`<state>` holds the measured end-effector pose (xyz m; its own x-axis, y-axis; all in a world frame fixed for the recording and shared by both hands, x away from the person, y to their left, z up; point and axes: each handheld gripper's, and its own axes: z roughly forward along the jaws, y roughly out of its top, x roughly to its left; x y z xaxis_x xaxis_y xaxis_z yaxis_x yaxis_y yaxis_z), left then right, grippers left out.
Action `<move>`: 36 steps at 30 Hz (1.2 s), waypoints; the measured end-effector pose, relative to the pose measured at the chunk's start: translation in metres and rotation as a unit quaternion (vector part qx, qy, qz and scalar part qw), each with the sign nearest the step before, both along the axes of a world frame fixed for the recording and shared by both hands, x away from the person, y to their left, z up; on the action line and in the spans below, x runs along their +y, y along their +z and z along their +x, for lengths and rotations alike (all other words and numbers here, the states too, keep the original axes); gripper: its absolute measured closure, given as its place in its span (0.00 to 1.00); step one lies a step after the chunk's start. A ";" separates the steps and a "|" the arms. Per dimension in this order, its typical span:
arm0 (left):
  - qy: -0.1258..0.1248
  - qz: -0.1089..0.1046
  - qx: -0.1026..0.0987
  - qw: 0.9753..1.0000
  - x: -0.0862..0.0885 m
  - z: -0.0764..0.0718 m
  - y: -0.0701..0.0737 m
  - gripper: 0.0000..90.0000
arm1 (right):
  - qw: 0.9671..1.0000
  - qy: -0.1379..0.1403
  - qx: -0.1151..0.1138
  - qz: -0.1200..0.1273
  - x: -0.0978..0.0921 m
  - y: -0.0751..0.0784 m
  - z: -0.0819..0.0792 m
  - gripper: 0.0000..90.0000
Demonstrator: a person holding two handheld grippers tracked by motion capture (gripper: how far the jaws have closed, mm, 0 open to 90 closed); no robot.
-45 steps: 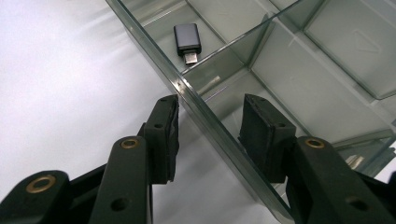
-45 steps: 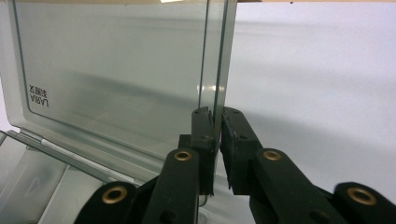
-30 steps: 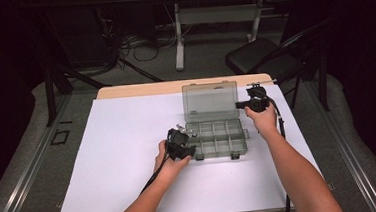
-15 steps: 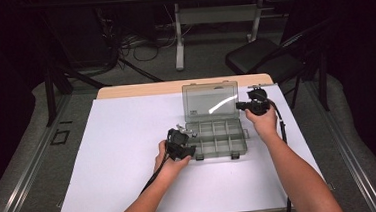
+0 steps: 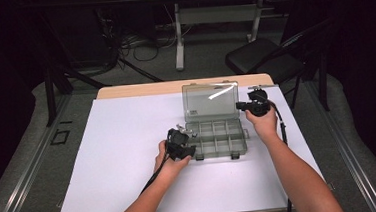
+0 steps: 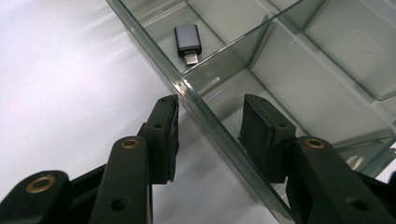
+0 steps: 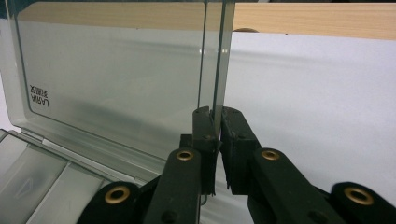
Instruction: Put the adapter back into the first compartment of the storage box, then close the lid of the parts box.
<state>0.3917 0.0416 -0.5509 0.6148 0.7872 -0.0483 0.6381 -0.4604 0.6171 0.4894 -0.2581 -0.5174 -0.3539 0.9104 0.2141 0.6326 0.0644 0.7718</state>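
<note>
Leftmost, left tool (image 5: 186,145), jaws spread, straddles the near-left wall of the clear organizer box (image 5: 218,144) near the middle of the white table (image 5: 118,141); a small USB adapter (image 6: 188,42) lies in one compartment. Right tool (image 7: 216,135) pinches the upright lid's (image 5: 209,100) right edge.

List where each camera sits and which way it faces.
High view: above the person's side, looking forward and down on the table; both forearms and hands show.
Left gripper view: on the left gripper, fingers straddling the organizer box wall.
Right gripper view: on the right gripper, fingers clamped on the lid edge.
All views share the box.
</note>
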 end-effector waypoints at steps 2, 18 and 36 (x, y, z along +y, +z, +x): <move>0.000 0.000 0.000 1.000 0.000 0.000 0.000 0.63 | 1.000 -0.003 0.000 0.003 0.000 0.000 -0.001 0.95; 0.003 -0.002 0.004 1.000 0.000 0.001 0.000 0.63 | 1.000 -0.013 -0.008 0.007 0.001 -0.001 -0.004 0.95; 0.024 -0.073 0.012 0.997 0.026 0.020 0.034 0.49 | 0.999 -0.029 -0.015 0.018 0.003 -0.003 -0.007 0.96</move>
<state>0.4120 0.0673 -0.5173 0.5741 0.7990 -0.1789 0.6723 -0.3352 0.6600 0.4824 -0.2555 -0.5206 -0.3068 0.9218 0.2372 0.6117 0.0001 0.7911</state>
